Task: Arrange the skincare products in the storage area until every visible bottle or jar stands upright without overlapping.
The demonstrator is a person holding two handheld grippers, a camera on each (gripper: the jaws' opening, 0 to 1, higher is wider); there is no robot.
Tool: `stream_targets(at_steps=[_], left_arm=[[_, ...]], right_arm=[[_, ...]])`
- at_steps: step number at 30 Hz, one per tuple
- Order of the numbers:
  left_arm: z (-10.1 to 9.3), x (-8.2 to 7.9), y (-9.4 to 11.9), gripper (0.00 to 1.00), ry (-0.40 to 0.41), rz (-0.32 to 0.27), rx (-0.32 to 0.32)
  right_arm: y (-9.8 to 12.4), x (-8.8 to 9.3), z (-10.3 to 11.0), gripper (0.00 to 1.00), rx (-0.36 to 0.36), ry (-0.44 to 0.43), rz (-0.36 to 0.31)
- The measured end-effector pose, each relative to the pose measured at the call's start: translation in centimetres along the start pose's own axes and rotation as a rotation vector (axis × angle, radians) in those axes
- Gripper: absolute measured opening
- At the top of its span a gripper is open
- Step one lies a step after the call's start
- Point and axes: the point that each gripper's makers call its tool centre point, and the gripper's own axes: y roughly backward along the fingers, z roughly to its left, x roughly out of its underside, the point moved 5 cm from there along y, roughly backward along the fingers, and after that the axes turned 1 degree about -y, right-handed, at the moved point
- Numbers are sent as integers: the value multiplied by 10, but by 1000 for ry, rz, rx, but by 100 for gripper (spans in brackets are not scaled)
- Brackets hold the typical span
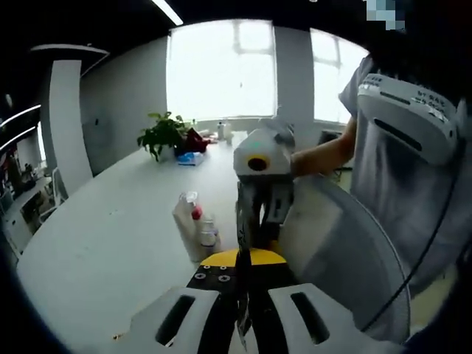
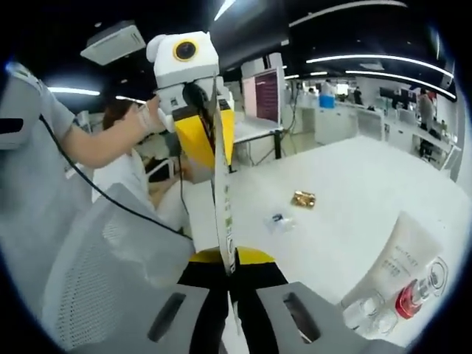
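Long white table (image 1: 110, 228), a cluster of skincare items on it: white tube (image 1: 184, 221), red-capped bottle (image 1: 197, 214), small clear jars (image 1: 209, 236), potted plant (image 1: 164, 134) and assorted clutter at the far end, gold wrapper (image 2: 303, 198) and small clear packet (image 2: 279, 220) lying apart

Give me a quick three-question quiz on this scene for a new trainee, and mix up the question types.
1. True or false: a potted plant stands on the table.
2. What do the left gripper and right gripper both grip? A) thin white strip B) gold wrapper C) glass jar
3. Fill in: the small bottle beside the white tube is partly ____ in colour.
Key: 1 true; 2 A; 3 red.
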Motion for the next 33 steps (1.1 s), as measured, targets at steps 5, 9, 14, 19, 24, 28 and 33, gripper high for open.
stream_targets(at_steps=[5, 9, 14, 19, 24, 28, 33], left_arm=[[3, 0, -3, 1, 6, -24, 6], [10, 1, -5, 6, 42, -46, -3], [17, 9, -5, 17, 89, -76, -8], [25, 17, 0, 23, 201, -184, -25], [26, 29, -1, 27, 304, -264, -29], [26, 37, -7, 29, 355, -292, -41], [21, 39, -16, 28, 400, -315, -33]], right_arm=[[4, 2, -1, 1, 13, -14, -6], [5, 3, -2, 1, 5, -46, -16], [9, 5, -5, 1, 19, -73, -32], [16, 3, -7, 1, 20, -109, -70], [19, 0, -6, 1, 8, -133, -108], [17, -2, -7, 1, 7, -156, -119], [15, -4, -8, 1, 4, -180, -133]])
